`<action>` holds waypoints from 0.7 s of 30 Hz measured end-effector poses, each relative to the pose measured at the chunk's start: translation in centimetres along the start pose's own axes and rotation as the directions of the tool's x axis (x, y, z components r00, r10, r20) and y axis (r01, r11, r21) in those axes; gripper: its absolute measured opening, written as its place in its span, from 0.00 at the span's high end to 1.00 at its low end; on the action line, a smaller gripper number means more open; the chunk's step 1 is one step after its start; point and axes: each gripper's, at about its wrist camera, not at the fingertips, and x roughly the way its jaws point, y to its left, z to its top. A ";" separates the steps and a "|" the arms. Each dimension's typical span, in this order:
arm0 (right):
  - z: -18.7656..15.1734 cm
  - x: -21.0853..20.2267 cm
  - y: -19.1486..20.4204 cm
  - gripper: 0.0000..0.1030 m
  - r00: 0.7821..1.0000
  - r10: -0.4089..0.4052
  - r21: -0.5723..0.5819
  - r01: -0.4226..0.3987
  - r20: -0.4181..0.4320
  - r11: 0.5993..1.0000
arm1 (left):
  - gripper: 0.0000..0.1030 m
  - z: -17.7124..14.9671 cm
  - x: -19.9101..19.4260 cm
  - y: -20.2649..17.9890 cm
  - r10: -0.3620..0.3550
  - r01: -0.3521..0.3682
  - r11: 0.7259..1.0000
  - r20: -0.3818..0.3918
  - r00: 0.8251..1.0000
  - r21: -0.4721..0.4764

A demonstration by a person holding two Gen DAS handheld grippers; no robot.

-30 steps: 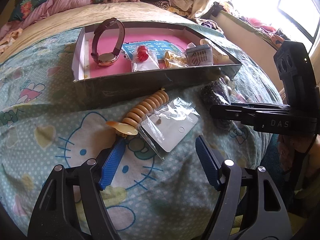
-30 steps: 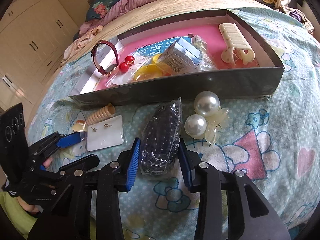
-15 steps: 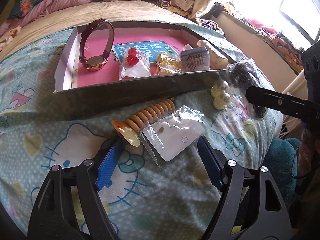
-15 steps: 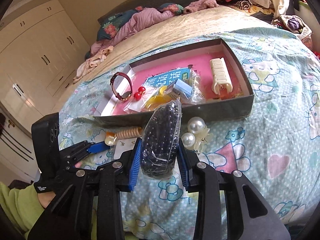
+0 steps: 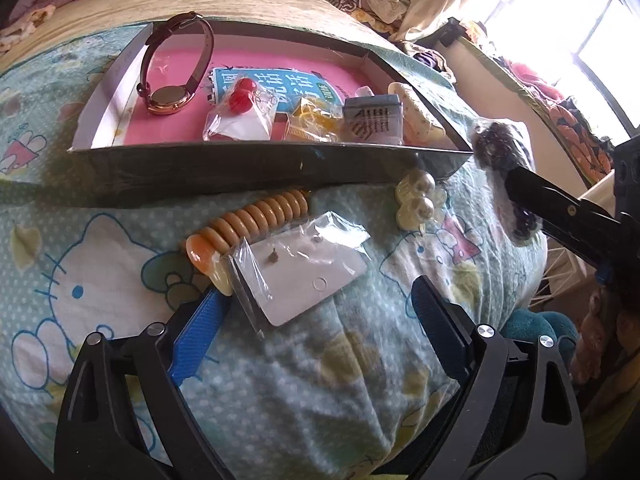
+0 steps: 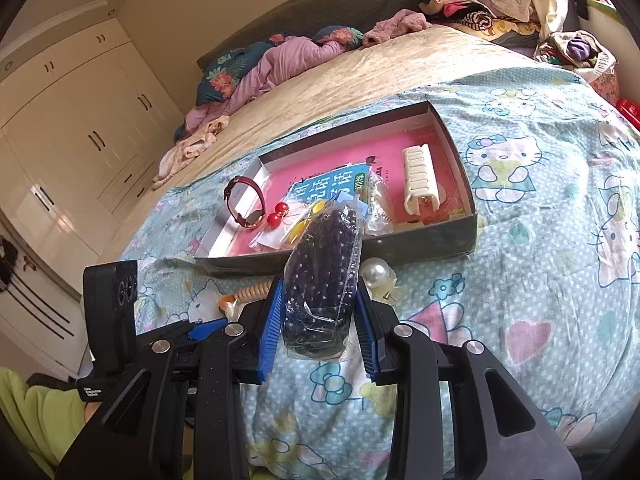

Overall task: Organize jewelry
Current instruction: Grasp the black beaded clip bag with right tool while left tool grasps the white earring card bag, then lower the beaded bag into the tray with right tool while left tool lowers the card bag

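The right gripper (image 6: 318, 320) clamped a bag of dark beads (image 6: 322, 280) above the bedspread (image 6: 540, 240), near the tray's (image 6: 460, 240) front wall; the left gripper (image 5: 320, 320) gaped wide, holding nothing.

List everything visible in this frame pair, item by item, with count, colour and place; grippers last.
box: 1, dark outside, pink floor, on the bedspread
watch: 1, maroon strap, gold case, left end of box
red bead earrings: 1 bagged pair, in box beside watch
yellow items bag: 1, in box, middle
small silver box: 1, in box
cream hair claw: 1, right end of box
amber hair clip: 1, on bedspread before box
stud earring card: 1, white, bagged, beside amber clip
pearl clip: 1, two pearls, on bedspread
dark bead bag: 1, held above the bedspread
left gripper: open, empty
right gripper: shut on bead bag
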 end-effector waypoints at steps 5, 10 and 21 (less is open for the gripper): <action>0.4 -0.8 -0.8 0.69 1.000 0.001 0.025 -0.001 0.022 1.000 | 0.16 1.4 1.5 -1.1 0.087 -0.087 0.996 0.000 0.996 0.011; 0.5 -1.0 -1.4 0.69 0.999 0.008 0.039 -0.010 0.032 0.999 | 0.26 1.2 2.5 -2.1 0.206 -0.205 0.971 0.010 0.979 0.119; 0.7 -2.0 -1.6 0.69 0.998 0.014 0.041 -0.016 0.056 0.999 | 0.54 -0.7 -2.1 -1.6 0.059 -0.063 0.987 0.031 0.998 0.149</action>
